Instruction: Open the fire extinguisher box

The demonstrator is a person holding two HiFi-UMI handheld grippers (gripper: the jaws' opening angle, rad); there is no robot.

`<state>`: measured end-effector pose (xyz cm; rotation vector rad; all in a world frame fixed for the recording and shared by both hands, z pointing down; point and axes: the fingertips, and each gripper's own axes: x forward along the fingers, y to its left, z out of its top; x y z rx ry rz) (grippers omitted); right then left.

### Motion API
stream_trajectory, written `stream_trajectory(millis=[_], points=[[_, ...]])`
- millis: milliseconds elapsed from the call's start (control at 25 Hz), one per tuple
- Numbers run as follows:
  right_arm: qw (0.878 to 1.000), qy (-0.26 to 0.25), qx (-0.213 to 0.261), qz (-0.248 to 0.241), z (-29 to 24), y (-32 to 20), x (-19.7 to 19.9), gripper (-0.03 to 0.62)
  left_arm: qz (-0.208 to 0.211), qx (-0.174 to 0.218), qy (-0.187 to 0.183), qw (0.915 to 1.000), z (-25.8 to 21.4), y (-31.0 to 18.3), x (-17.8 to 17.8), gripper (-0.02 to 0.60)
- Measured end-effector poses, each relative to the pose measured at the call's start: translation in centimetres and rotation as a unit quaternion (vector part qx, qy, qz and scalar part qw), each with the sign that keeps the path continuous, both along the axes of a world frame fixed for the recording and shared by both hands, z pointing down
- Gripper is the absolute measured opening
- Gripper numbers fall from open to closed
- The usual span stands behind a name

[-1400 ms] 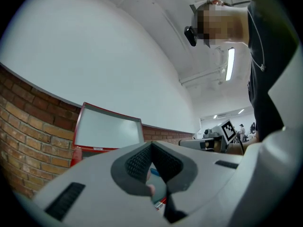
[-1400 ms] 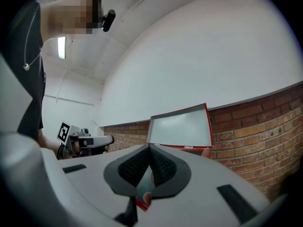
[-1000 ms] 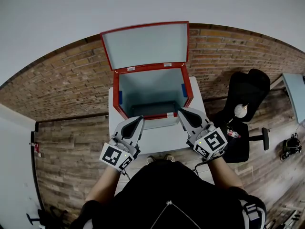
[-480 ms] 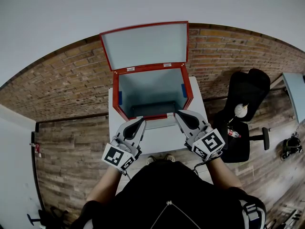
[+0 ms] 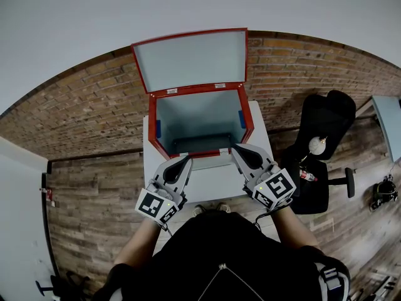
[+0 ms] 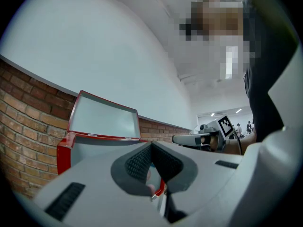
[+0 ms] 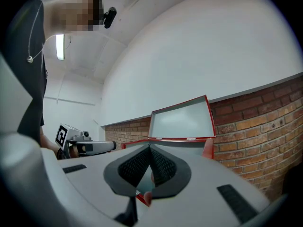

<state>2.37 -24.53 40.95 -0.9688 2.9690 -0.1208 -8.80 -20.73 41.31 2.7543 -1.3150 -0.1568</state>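
Both grippers have their fingers pressed together on nothing; the left gripper (image 5: pixel 185 160) and right gripper (image 5: pixel 238 148) point level, tips just beside the front rim of the fire extinguisher box (image 5: pixel 152 123), straight ahead on the white worktop (image 5: pixel 213 182). Its lid (image 5: pixel 191 58) already stands swung up against the wall, so the opening looks done.

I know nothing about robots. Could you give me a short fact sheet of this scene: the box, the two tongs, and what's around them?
Box: red metal box with a grey inside, standing on a white stand
Lid: red-framed lid, swung up and open
Contents: nothing visible inside from the head view
Left tongs: shut, empty, tip near the box's front rim
Right tongs: shut, empty, tip near the box's front right corner
Surroundings: brick wall, wooden floor, black office chair to the right
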Motion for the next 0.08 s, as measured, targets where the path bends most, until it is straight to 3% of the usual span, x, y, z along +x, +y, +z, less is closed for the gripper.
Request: stream_trajectory(millis=[80], points=[[1.0, -0.001, 0.0, 0.002, -0.02, -0.07, 0.01, 0.018, 0.001, -0.001, 0.0, 1.0, 0.12, -0.01, -0.02, 0.049]])
